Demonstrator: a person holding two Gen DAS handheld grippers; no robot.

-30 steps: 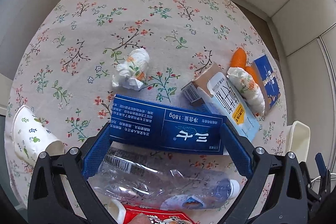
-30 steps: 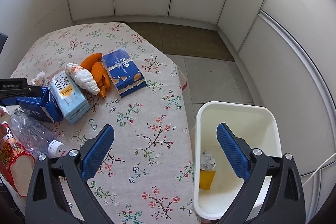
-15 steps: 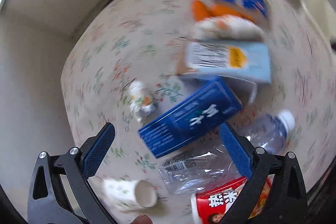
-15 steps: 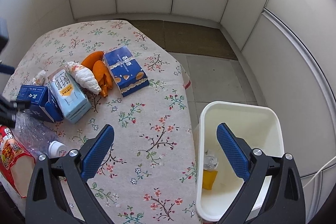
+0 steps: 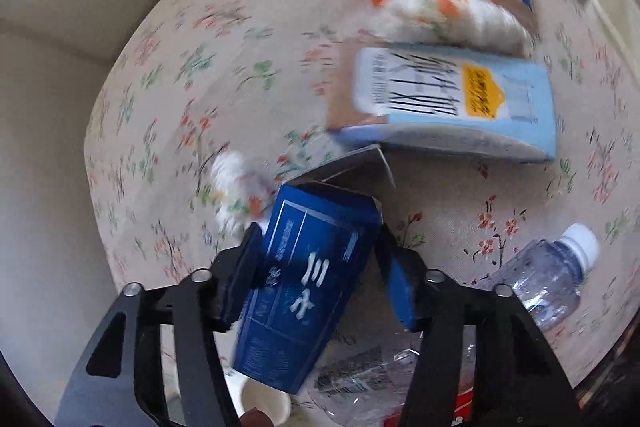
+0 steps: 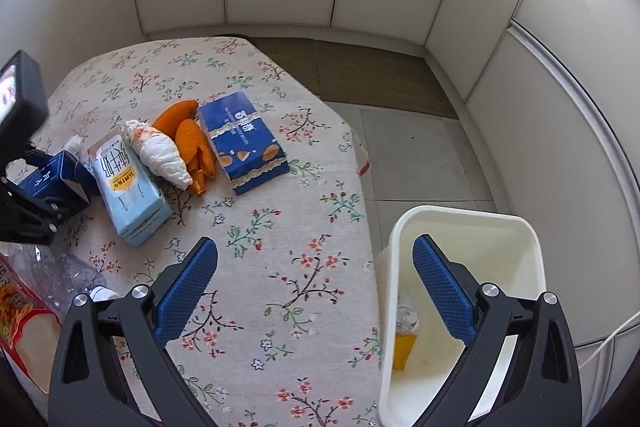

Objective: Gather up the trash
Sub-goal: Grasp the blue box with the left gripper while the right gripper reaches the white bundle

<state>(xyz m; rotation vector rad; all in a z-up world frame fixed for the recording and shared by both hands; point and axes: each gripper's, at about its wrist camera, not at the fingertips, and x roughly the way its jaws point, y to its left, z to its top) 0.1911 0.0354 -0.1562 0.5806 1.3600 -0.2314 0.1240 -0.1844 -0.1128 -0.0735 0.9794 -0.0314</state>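
Observation:
My left gripper (image 5: 320, 267) is shut on a dark blue carton (image 5: 304, 287) with an open flap and holds it tilted just above the floral table (image 5: 240, 27). The carton also shows in the right wrist view (image 6: 52, 179), with the left gripper (image 6: 36, 203) around it. My right gripper (image 6: 314, 291) is open and empty, over the table edge beside a white trash bin (image 6: 532, 255) that holds a yellow scrap and crumpled paper (image 6: 406, 319).
On the table lie a light blue milk carton (image 6: 128, 191), a crumpled napkin (image 6: 160, 151), orange peel (image 6: 188, 135), a blue tissue box (image 6: 244, 143), a crushed plastic bottle (image 5: 540, 291), a red packet (image 6: 20, 323), a paper cup (image 5: 264, 399) and another tissue wad (image 5: 236, 187).
My left gripper has closed on the blue carton, turned and lifted it. The right gripper has stayed still and open over the bin's edge.

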